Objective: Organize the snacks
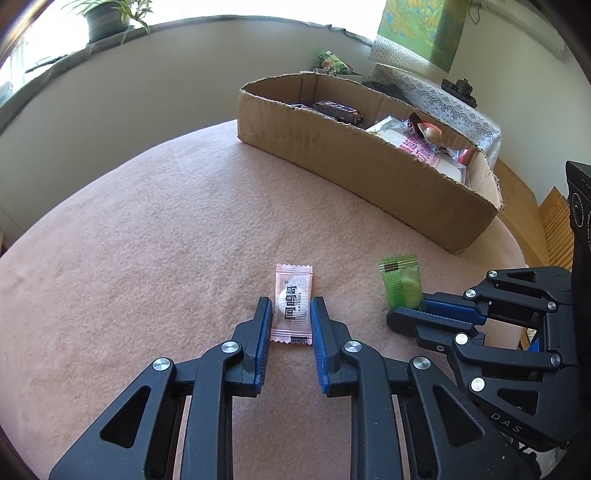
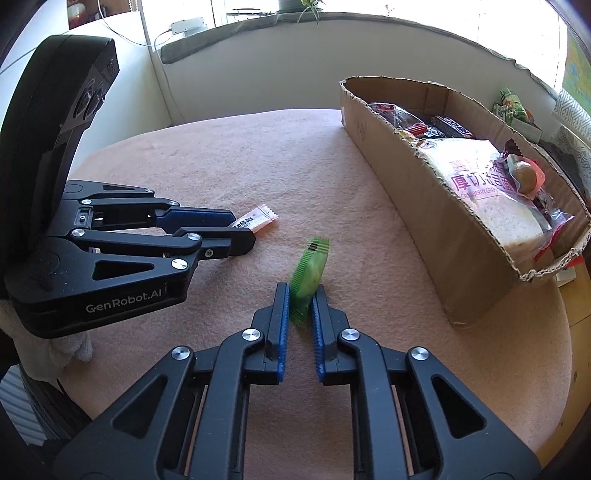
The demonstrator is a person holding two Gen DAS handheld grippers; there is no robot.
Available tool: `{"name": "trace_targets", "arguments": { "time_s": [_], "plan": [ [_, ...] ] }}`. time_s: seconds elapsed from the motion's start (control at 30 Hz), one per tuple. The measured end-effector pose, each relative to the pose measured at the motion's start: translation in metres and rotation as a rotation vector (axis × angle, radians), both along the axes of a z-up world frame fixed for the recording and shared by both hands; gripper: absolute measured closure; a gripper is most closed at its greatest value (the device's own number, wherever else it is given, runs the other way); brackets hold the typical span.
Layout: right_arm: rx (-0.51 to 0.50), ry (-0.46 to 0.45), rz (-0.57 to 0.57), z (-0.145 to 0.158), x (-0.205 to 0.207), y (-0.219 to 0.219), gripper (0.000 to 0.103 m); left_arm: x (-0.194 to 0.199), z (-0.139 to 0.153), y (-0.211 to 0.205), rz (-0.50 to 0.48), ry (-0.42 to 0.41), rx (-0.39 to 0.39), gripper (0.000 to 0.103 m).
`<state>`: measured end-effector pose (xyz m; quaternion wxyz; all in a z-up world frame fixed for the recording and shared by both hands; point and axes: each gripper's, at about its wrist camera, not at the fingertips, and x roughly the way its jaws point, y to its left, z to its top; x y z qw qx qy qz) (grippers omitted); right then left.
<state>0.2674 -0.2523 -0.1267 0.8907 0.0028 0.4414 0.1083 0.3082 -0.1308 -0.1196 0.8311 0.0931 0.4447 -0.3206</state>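
A pink snack packet (image 1: 292,302) lies flat on the pink cloth between the fingers of my left gripper (image 1: 291,308), whose pads touch its two long edges. It also shows in the right wrist view (image 2: 255,220), partly hidden by the left gripper (image 2: 236,230). My right gripper (image 2: 300,297) is shut on a green snack packet (image 2: 308,275), which stands tilted on its edge. The left wrist view shows that green packet (image 1: 402,286) at the right gripper's tips (image 1: 408,314).
An open cardboard box (image 1: 369,166) holding several snacks, among them a bread pack (image 2: 484,188) and a dark bar (image 1: 338,109), stands at the far right of the cloth-covered table (image 1: 147,240). A potted plant (image 1: 107,18) sits on the windowsill.
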Motion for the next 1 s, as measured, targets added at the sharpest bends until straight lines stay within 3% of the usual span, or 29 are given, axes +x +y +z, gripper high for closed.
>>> {"name": "trace_targets", "arguments": {
  "time_s": [0.33,1.0],
  "plan": [
    [0.018,-0.035,-0.016,0.008,-0.001,-0.002,0.098,-0.001,0.011,0.014,0.043,-0.010,-0.051,0.084],
    [0.003,-0.158,-0.025,0.069,0.012,-0.029,0.098,0.009,0.065,-0.007,0.056,-0.142,-0.130,0.084]
  ]
}}
